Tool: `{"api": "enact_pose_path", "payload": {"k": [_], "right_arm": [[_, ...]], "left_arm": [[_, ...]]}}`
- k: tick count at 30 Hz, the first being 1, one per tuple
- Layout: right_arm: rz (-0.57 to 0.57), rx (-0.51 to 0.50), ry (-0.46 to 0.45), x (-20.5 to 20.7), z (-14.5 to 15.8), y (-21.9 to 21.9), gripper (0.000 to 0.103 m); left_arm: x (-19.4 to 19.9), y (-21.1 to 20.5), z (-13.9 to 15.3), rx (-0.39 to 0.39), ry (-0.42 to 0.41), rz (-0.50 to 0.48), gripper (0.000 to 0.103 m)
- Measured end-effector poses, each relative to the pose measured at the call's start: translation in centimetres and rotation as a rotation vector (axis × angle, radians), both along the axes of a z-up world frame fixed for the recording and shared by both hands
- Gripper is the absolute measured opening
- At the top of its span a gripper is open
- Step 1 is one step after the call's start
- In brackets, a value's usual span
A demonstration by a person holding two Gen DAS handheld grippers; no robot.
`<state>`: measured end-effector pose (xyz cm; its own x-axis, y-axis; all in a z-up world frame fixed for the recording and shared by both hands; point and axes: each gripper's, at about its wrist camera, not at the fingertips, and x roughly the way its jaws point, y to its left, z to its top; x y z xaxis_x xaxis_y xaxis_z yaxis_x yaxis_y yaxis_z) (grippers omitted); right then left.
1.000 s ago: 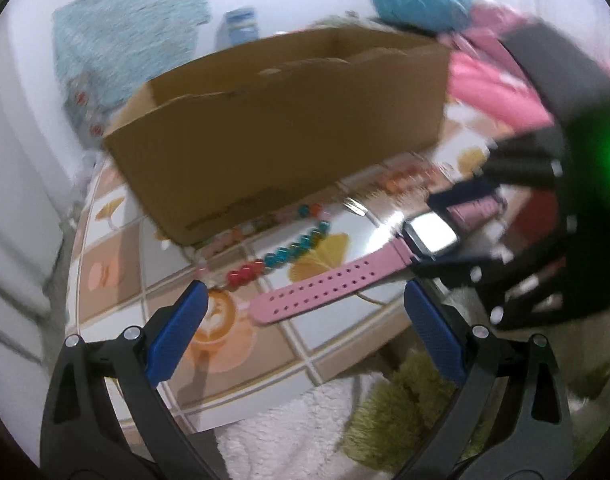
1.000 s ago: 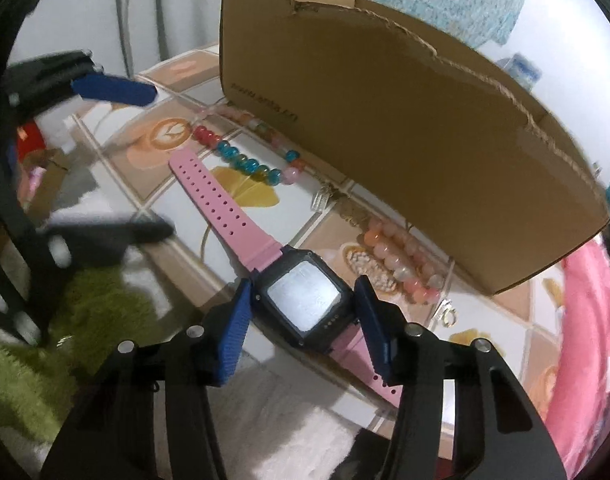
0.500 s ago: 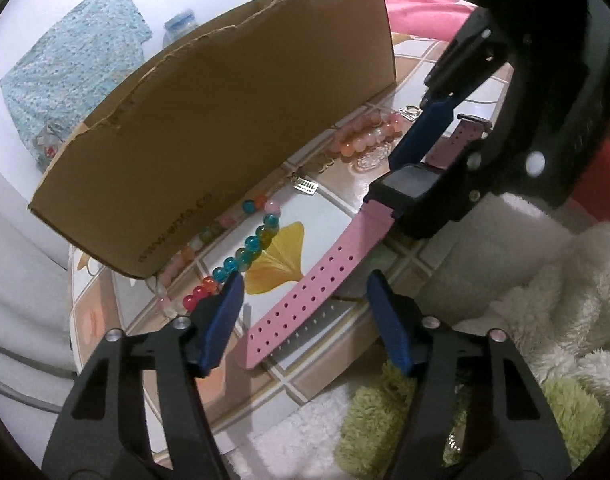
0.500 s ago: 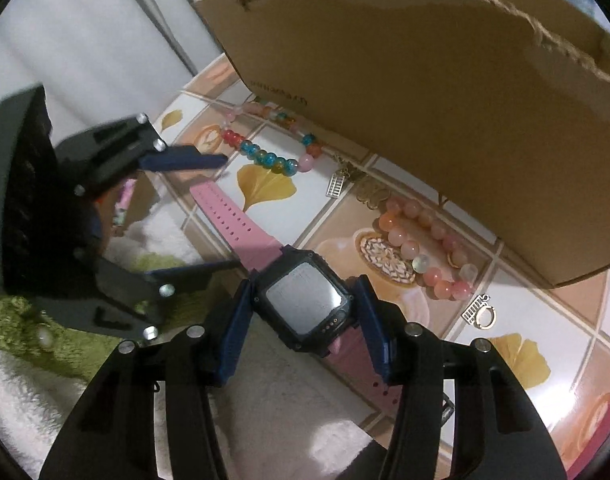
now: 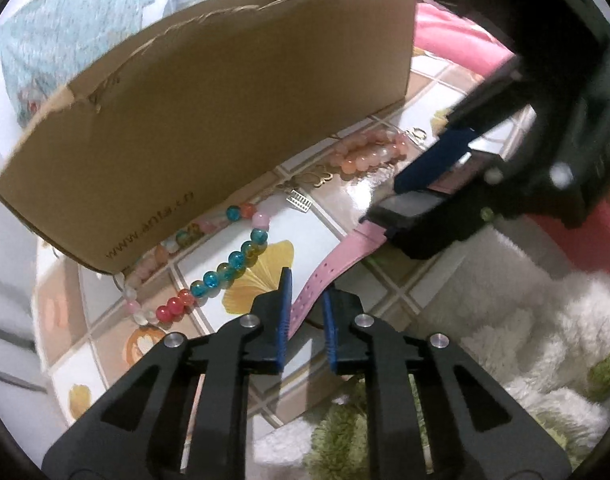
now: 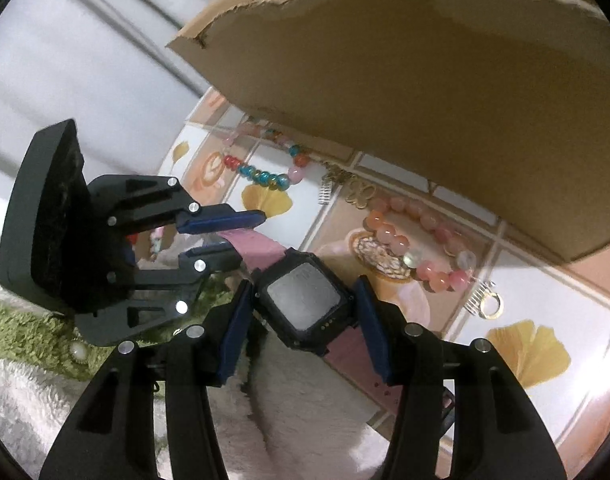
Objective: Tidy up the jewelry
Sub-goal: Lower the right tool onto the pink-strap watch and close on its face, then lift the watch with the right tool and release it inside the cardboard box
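Note:
A pink-strapped watch (image 6: 303, 300) with a black square face lies at the tiled table's front edge. My right gripper (image 6: 301, 322) is shut on the watch's black case; it shows in the left wrist view (image 5: 421, 196) too. My left gripper (image 5: 305, 320) is closed on the free end of the pink strap (image 5: 329, 272), also seen in the right wrist view (image 6: 225, 236). A multicoloured bead bracelet (image 5: 221, 276) and a peach bead bracelet (image 6: 421, 248) lie by the cardboard box (image 5: 209, 120).
Small gold charms (image 6: 357, 190) and a ring with a comb-like charm (image 6: 485, 304) lie on the tiled table (image 6: 525, 412). White and green fluffy fabric (image 5: 525, 360) lies below the table edge. Pink cloth (image 5: 461, 48) is behind on the right.
My left gripper has moved in onto the strap's end and its fingers have closed from wide open to gripping the strap. The right gripper keeps its hold on the watch case.

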<state>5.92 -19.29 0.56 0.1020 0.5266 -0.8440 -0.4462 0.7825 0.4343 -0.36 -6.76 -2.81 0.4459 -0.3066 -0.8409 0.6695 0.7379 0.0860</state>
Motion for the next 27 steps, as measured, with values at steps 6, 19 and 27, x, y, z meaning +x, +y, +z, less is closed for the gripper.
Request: {"api": "enact_pose_path", "payload": {"k": [6, 19, 27], "right_arm": [[-0.035, -0.157, -0.145, -3.4, 0.2, 0.5, 0.053], [-0.047, -0.438, -0.391, -7.5, 0.0, 2.3, 0.052], [-0.109, -0.433, -0.404, -7.3, -0.1, 1.2, 0.042]], "left_arm": [[1.0, 0.3, 0.0, -0.029, 0.049, 0.013, 0.013], [1.8, 0.4, 0.4, -0.045, 0.062, 0.014, 0.012], [3.1, 1.5, 0.5, -0.099, 0.150, 0.042, 0.011]]}}
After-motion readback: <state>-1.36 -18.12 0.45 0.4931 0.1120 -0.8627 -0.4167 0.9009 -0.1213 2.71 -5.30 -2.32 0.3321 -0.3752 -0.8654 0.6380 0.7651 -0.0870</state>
